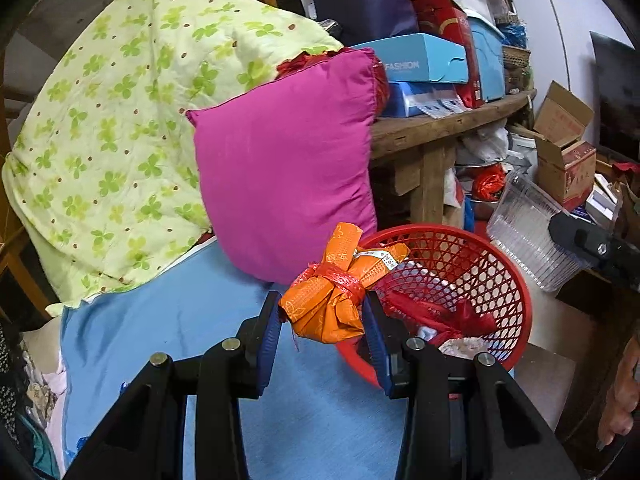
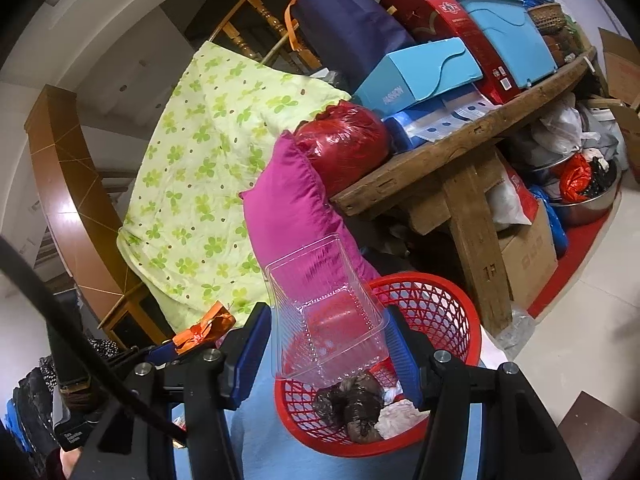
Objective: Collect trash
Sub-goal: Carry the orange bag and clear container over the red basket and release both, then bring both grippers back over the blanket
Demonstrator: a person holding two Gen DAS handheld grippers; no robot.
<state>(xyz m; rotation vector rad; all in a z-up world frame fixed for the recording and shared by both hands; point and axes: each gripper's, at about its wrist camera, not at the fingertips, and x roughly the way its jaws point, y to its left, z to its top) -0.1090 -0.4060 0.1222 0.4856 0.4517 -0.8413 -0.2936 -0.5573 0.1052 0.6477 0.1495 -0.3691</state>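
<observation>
Both loads hung over the red mesh basket [image 2: 460,320] for dropping: the left gripper [image 1: 324,320] clamped an orange wrapper bundle [image 1: 328,304], the right gripper [image 2: 328,336] a clear plastic tray [image 2: 324,308].

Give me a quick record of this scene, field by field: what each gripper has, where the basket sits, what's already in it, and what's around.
left gripper: shut on orange wrapper bundle, tied with red string, beside the basket rim
right gripper: shut on clear plastic tray, held over the basket
red basket: mesh, on blue cloth
basket contents: dark crumpled bag, white paper, red plastic
behind: pink pillow, green clover quilt, wooden table piled with boxes
</observation>
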